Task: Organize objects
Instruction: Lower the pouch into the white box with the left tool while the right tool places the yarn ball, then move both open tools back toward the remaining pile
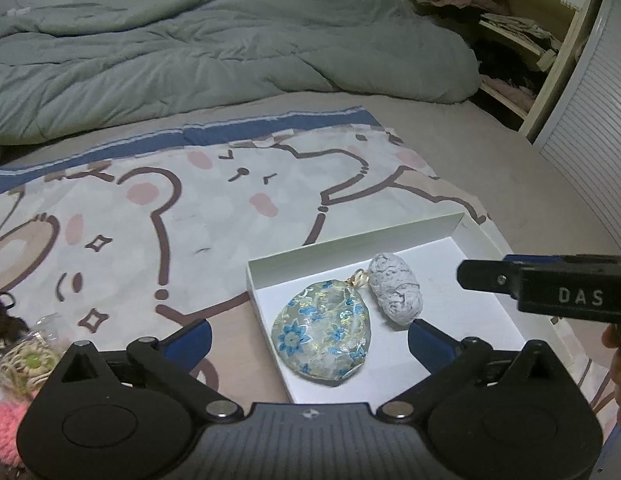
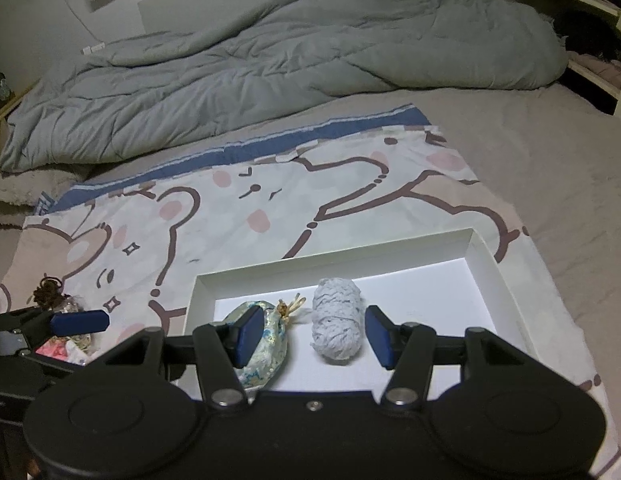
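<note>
Shallow white cardboard box [image 2: 495, 264] on the bear-print cloth [image 2: 238, 216]: floral blue-gold fabric pouch [image 1: 324, 336] w/ pale grey yarn skein [image 2: 337, 326] just beside it, both inside. Left gripper [image 1: 308, 338] & right gripper [image 2: 312, 334] both spread wide, holding nothing.

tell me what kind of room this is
Most likely a bedroom: the white box sits on a cartoon bear sheet spread over a bed, with a rumpled grey-green duvet behind and open shelves of clothes alongside.
</note>
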{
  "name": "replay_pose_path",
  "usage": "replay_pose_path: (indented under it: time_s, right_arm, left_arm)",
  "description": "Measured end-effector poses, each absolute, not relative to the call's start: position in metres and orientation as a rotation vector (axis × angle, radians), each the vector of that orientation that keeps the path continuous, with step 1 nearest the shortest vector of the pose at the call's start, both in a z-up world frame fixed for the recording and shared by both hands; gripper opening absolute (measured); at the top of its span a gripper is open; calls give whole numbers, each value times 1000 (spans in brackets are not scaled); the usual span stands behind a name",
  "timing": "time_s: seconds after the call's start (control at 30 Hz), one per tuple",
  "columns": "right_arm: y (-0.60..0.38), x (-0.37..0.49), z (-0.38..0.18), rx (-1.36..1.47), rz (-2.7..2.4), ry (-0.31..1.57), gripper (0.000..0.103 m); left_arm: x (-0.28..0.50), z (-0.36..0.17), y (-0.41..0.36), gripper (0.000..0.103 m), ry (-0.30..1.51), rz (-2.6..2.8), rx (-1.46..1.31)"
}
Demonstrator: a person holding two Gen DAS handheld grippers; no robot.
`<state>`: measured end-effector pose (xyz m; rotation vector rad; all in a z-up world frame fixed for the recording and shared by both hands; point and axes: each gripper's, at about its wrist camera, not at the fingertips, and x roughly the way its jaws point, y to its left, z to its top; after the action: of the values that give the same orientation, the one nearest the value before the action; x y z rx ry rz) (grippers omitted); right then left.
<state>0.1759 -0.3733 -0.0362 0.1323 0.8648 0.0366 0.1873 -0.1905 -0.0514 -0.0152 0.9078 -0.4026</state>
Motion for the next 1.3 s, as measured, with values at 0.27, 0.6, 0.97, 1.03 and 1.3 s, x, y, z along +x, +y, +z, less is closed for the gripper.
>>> replay_pose_path:
  time_s: [0.27, 0.6, 0.97, 1.03, 1.3]
  right_arm:
    - [-375, 149, -20, 119, 31, 825, 62]
    - [-381, 121, -15, 88, 9, 794, 81]
    - [-385, 100, -8, 53, -8, 759, 99]
    - [-386, 98, -8, 55, -12, 758, 101]
    - [-385, 93, -7, 62, -17, 745, 103]
  left_arm:
    - [167, -34, -180, 103, 877, -372, -10]
    - [151, -18, -167, 103, 839, -339, -17]
    - [141, -14, -160, 103, 827, -329, -2]
    - [139, -13, -160, 103, 824, -329, 4]
    - [135, -11, -149, 103, 813, -304, 1]
